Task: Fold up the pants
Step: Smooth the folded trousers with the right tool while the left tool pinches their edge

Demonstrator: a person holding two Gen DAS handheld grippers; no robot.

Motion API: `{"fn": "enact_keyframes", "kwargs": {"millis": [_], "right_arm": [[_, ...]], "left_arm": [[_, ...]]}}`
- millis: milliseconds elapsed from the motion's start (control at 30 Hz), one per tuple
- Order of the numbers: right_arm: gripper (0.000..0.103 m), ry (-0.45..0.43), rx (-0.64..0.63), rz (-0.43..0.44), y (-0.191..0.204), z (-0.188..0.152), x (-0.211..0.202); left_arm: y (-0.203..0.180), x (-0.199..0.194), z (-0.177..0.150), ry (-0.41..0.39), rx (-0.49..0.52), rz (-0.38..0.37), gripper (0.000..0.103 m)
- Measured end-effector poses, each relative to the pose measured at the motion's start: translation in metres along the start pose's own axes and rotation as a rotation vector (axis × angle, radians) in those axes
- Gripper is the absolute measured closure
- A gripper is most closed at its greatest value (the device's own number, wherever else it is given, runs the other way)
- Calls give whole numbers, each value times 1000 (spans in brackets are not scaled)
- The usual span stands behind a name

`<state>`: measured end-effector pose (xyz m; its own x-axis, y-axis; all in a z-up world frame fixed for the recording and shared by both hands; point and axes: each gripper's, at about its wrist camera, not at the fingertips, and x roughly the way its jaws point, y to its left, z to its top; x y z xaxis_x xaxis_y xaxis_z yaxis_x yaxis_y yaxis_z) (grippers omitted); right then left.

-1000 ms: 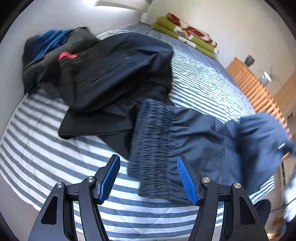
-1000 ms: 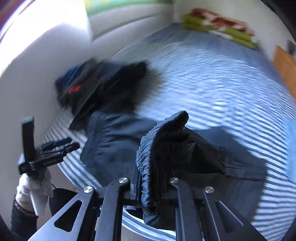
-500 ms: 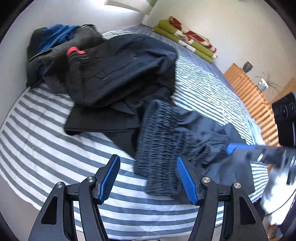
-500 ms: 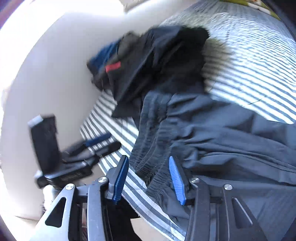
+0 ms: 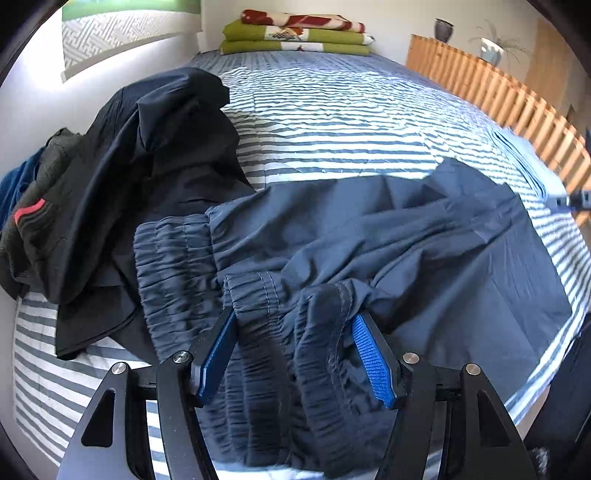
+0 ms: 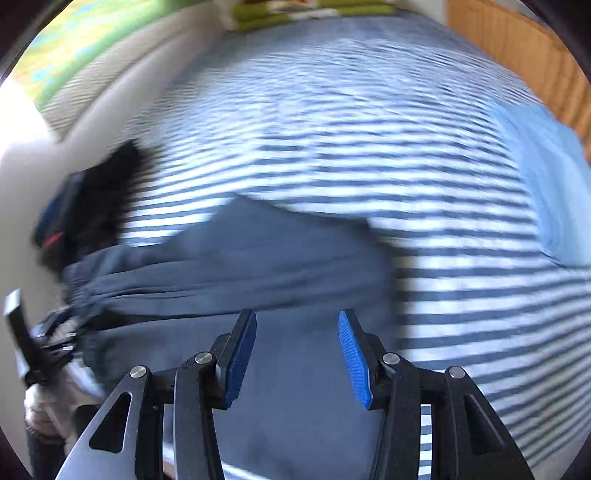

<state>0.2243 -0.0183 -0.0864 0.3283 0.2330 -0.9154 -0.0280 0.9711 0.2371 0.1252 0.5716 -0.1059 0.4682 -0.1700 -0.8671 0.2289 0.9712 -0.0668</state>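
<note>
Dark slate-blue pants [image 5: 369,240] lie spread across the striped bed [image 5: 332,122], legs running to the right. Their gathered elastic waistband [image 5: 177,266] is bunched at the near edge. My left gripper [image 5: 293,317] is open, and folds of the waistband sit between its blue pads [image 5: 373,358]. In the blurred right wrist view, my right gripper [image 6: 295,314] is open just above the flat pants fabric [image 6: 258,258], with nothing pinched. The left gripper [image 6: 22,350] shows at that view's left edge, held by a hand. A blurred tip of the right gripper [image 5: 572,201] shows at the far right.
A heap of black and dark clothes [image 5: 147,147] with a red tab lies left of the pants. Folded green and red blankets [image 5: 295,33] sit at the far end. A wooden slatted rail [image 5: 498,92] lines the right side. A light blue cloth [image 6: 554,184] lies at the right.
My right gripper let go of the waistband, opened and swung right over the pants. My left gripper moved forward, so the waistband now lies between its fingers.
</note>
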Motion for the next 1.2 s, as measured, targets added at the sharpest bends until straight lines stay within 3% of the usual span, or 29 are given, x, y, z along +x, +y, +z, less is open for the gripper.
{"fn": "enact_keyframes", "kwargs": {"millis": [33, 100, 167, 300, 400, 433, 467, 500, 600, 700, 800, 867, 1033, 1100, 1200], "right_arm": [[60, 17, 6, -13, -11, 1, 5], [60, 35, 0, -58, -24, 1, 14], [60, 52, 7, -88, -33, 1, 26], [60, 109, 9, -64, -44, -7, 46], [60, 145, -56, -65, -41, -18, 56], [60, 158, -69, -54, -41, -22, 58], [60, 164, -75, -49, -41, -26, 58], [60, 159, -81, -38, -41, -30, 56], [60, 144, -75, 23, -47, -39, 47], [60, 117, -69, 39, -51, -45, 37], [60, 113, -57, 74, -50, -57, 33], [60, 110, -45, 54, -48, -66, 29], [60, 108, -15, 31, -48, -101, 22], [60, 100, -3, 37, -47, -115, 20], [60, 62, -6, 37, -43, -131, 17]], "left_arm": [[-2, 0, 1, -9, -3, -5, 38], [-9, -2, 5, -25, 23, 10, 76], [-13, -3, 8, -21, 24, 30, 79], [-3, -19, 14, -60, -34, 8, 81], [17, -21, 19, -64, -91, 45, 73], [22, -19, 20, -30, -94, 55, 65], [24, -16, 20, 2, -90, 83, 46], [26, -18, 22, 12, -84, 123, 38], [17, -32, 33, -25, -54, 163, 40], [-28, -35, 62, -21, 32, 63, 40], [-100, -16, 94, 11, 184, -44, 40], [-155, 2, 111, 47, 288, -119, 40], [-277, 56, 140, 100, 511, -218, 40], [-316, 78, 147, 129, 588, -212, 40], [-343, 99, 156, 161, 608, -217, 40]]}}
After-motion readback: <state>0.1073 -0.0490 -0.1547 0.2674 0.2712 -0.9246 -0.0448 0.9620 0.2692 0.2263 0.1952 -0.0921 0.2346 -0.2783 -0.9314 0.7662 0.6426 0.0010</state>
